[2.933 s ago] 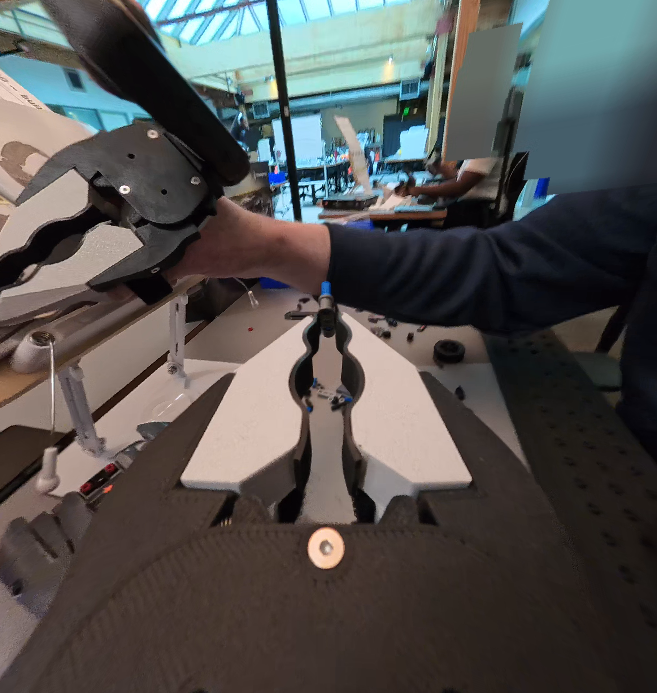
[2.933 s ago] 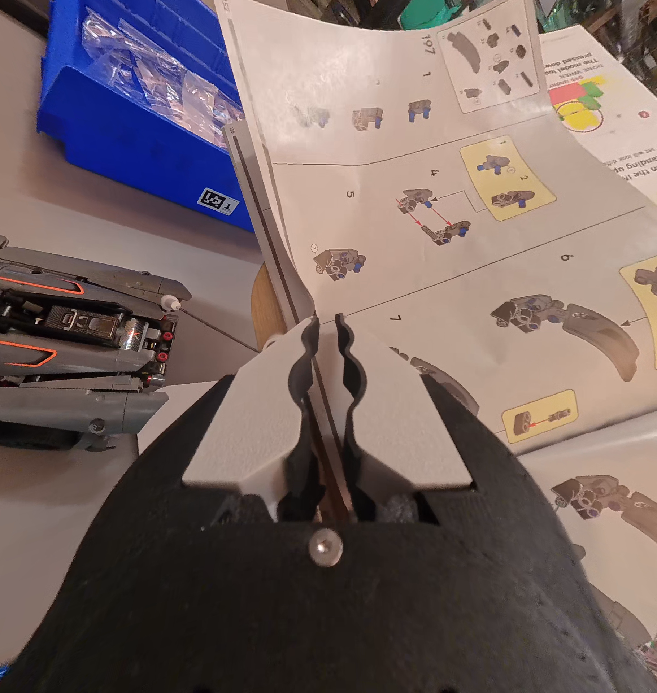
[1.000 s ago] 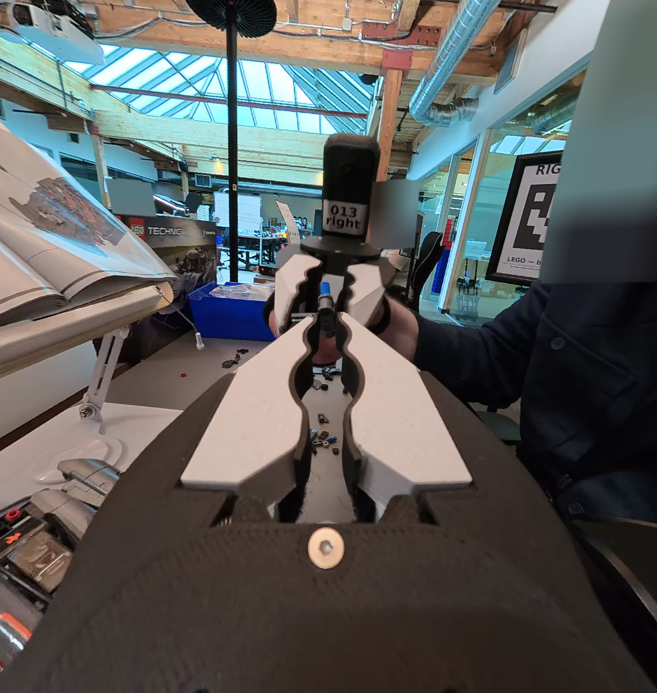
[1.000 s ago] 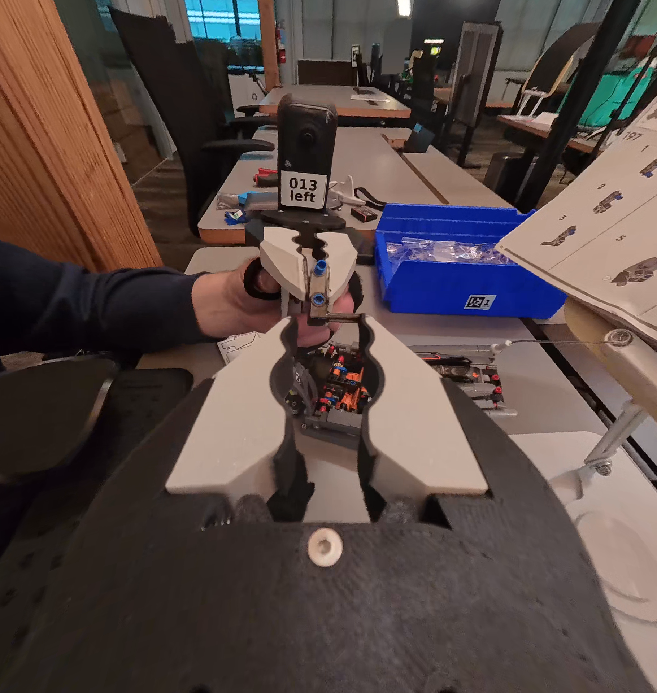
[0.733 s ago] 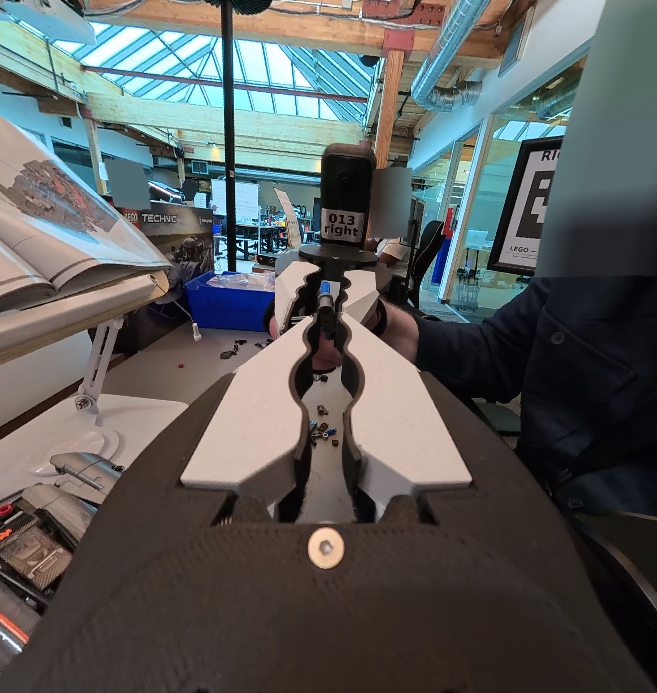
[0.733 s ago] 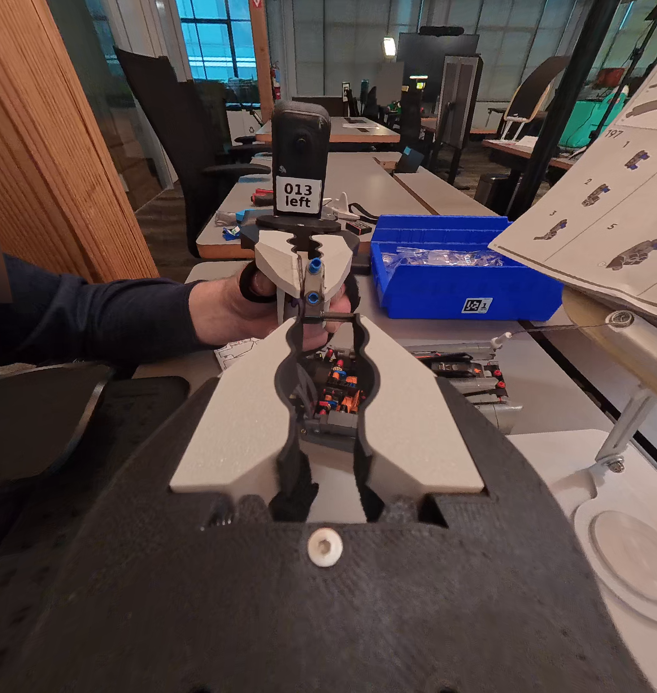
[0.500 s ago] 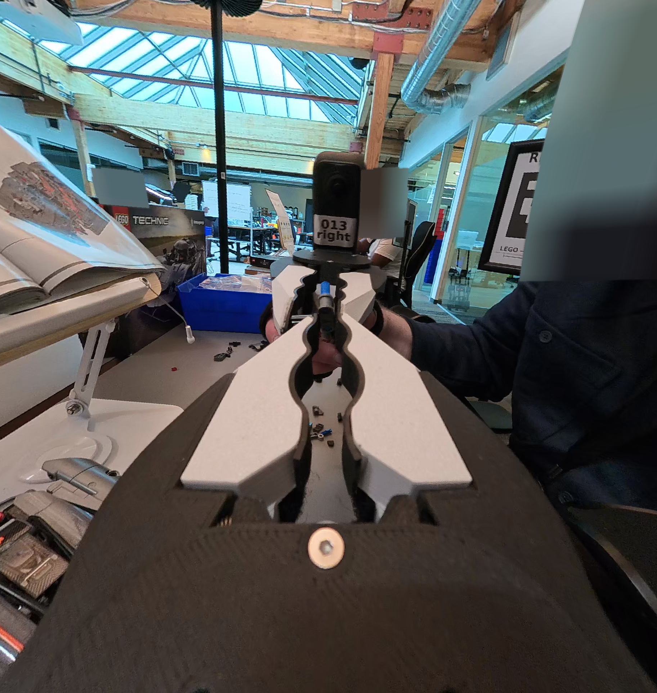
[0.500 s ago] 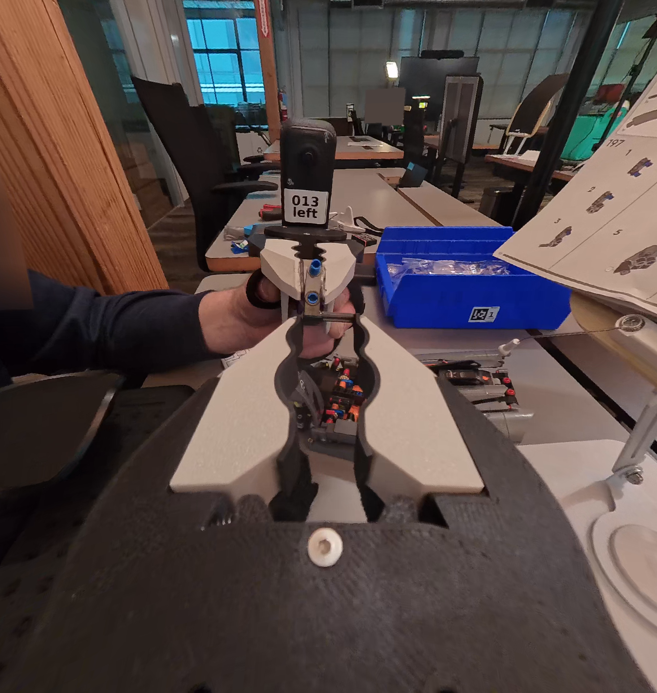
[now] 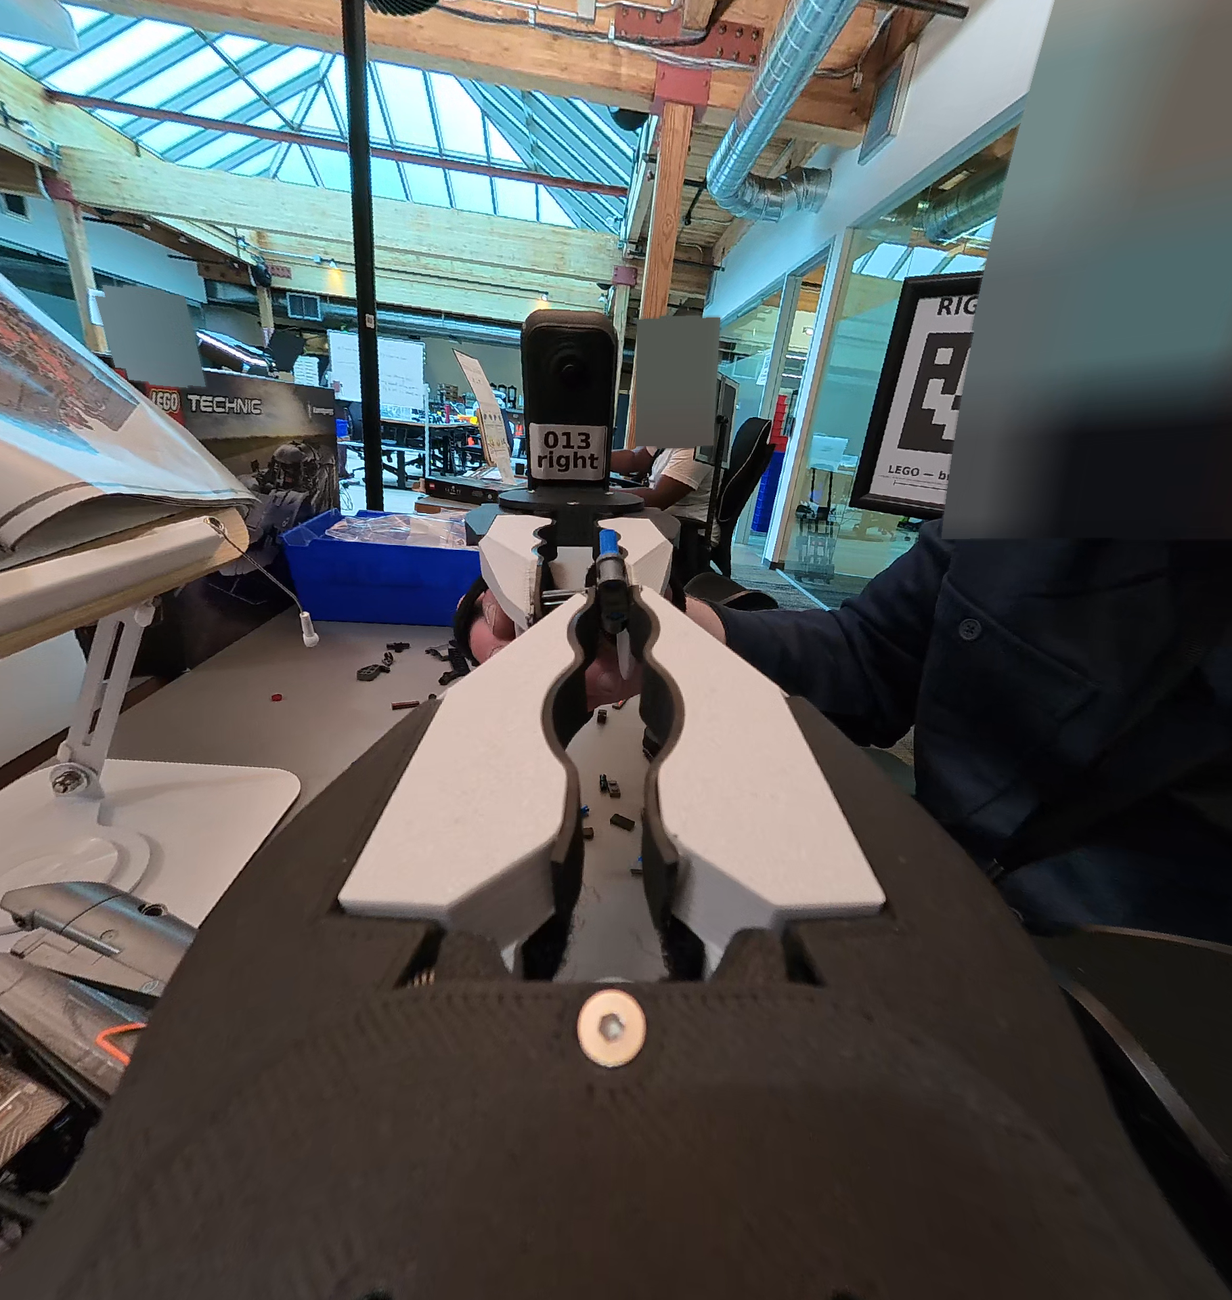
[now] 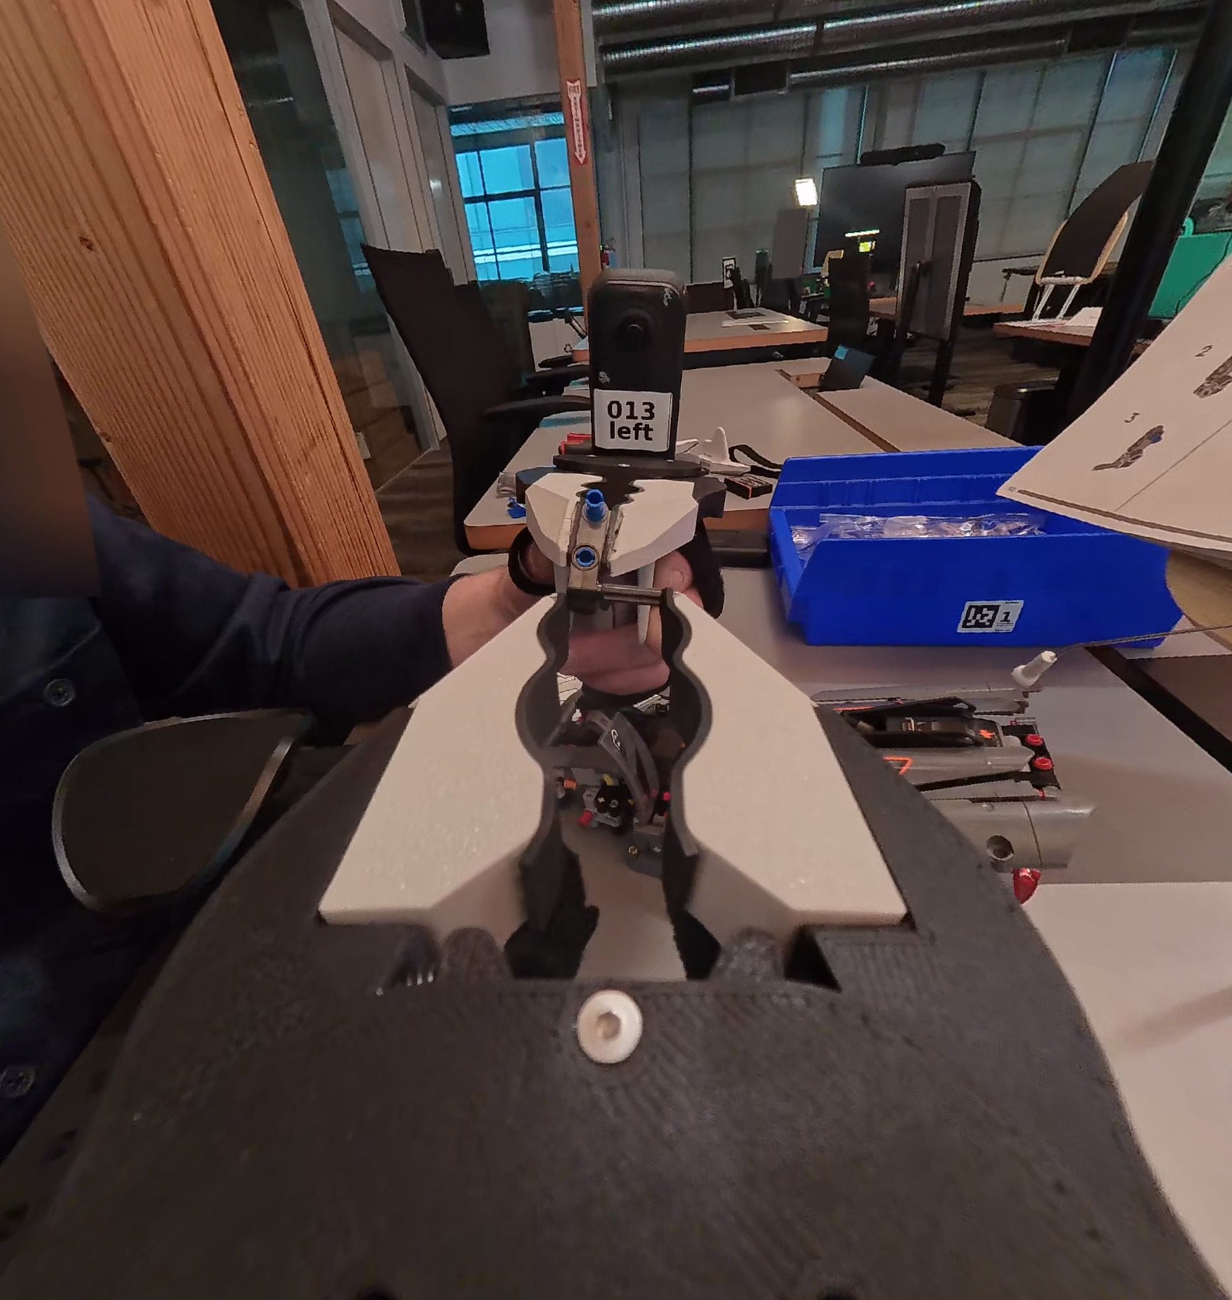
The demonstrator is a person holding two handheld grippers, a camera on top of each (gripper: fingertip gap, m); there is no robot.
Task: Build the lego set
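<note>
My left gripper point(image 9: 612, 599) is shut on a small grey lego piece with blue pins point(image 9: 610, 577) and holds it upright above the table. My right gripper point(image 10: 617, 601) faces it tip to tip. It grips a short dark axle point(image 10: 627, 594) lengthwise across its tips, and the axle's left end meets the bottom of the grey piece point(image 10: 585, 545). The right gripper also shows in the left wrist view point(image 9: 572, 563), and the left gripper in the right wrist view point(image 10: 610, 520). A hand is behind each.
A grey lego model with orange trim point(image 10: 951, 763) lies on the table below, also in the left wrist view point(image 9: 72, 985). A blue parts bin point(image 10: 951, 570) stands behind it. An instruction booklet point(image 9: 72, 450) rests on a white stand point(image 9: 142, 809). Loose small pieces point(image 9: 388, 668) are scattered on the table. Only a small space, under 4 cm, lies between the two pairs of fingers.
The right gripper has let go of the booklet page and turned to face the left one, now with the axle. The two grippers have drawn closer together and risen a little.
</note>
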